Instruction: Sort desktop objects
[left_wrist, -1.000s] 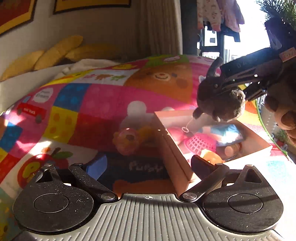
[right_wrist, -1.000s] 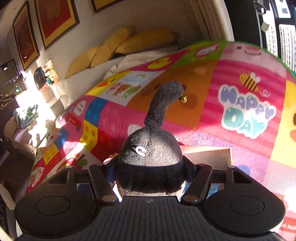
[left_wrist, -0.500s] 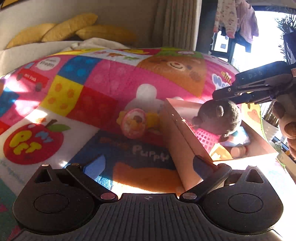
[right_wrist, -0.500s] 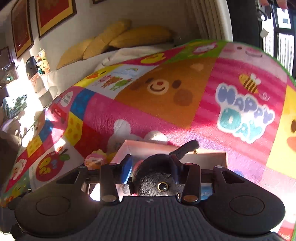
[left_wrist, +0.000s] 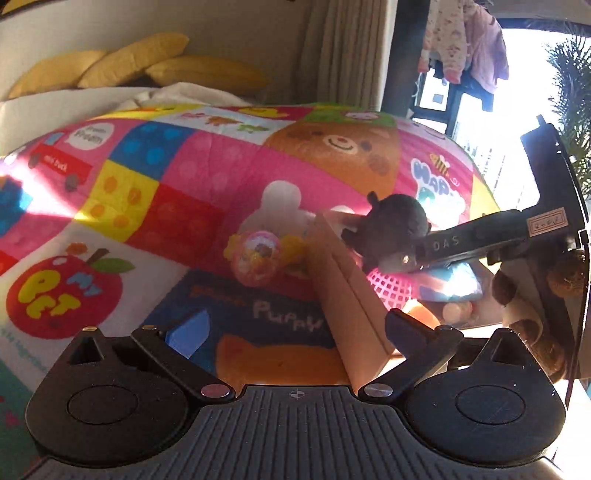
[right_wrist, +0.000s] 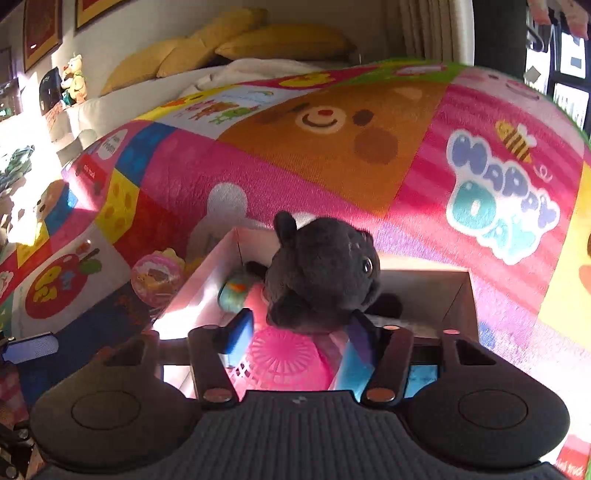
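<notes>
The dark grey plush toy (right_wrist: 321, 273) is sitting in the open cardboard box (right_wrist: 458, 295), lying on top of a pink plastic basket (right_wrist: 284, 362) and other small toys. The box is resting on a colourful patchwork play mat (right_wrist: 332, 147).

The right gripper (right_wrist: 299, 332) is reaching down into the box just behind the plush. Its jaws have just been closing, yet the blue pads are standing either side of the toy's rear without clearly pressing it; in the left wrist view one finger (left_wrist: 443, 247) is lying against the plush's (left_wrist: 397, 229) underside, so whether it is pinching cannot be told.

The left gripper (left_wrist: 295, 332) is hovering with its jaws spread wide, the near wall of the box (left_wrist: 343, 302) passing between them without either pad touching it. A round pink and yellow toy (left_wrist: 258, 254) is lying on the mat (left_wrist: 147, 184) just beside the box's left wall.
</notes>
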